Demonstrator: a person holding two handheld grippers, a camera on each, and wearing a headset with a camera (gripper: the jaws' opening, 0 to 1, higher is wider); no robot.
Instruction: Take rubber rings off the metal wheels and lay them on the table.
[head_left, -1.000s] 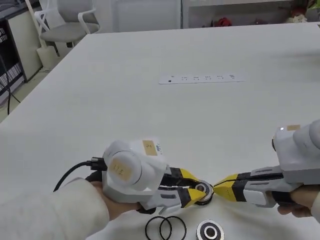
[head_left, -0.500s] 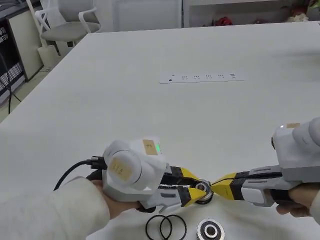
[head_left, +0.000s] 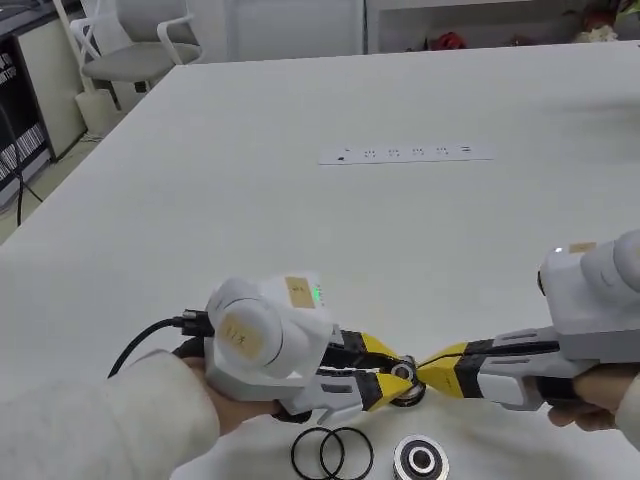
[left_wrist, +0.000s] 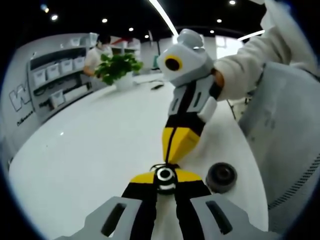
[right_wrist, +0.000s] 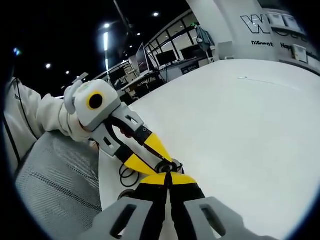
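Observation:
My left gripper is shut on a small metal wheel, held just above the table near its front edge. My right gripper comes in from the right, tip to tip with the left one, and is shut on the thin black rubber ring at that wheel's rim. In the right gripper view the wheel sits right beyond my shut jaws. Two loose rubber rings lie overlapping on the table in front of the left gripper. Beside them stands a second metal wheel.
The white table stretches far ahead with a white power strip lying across its middle. A black cable trails left from the left gripper. An office chair stands past the far left corner.
The right gripper has edged a little left and down, staying shut at the wheel. The left gripper and the loose rings have stayed in place.

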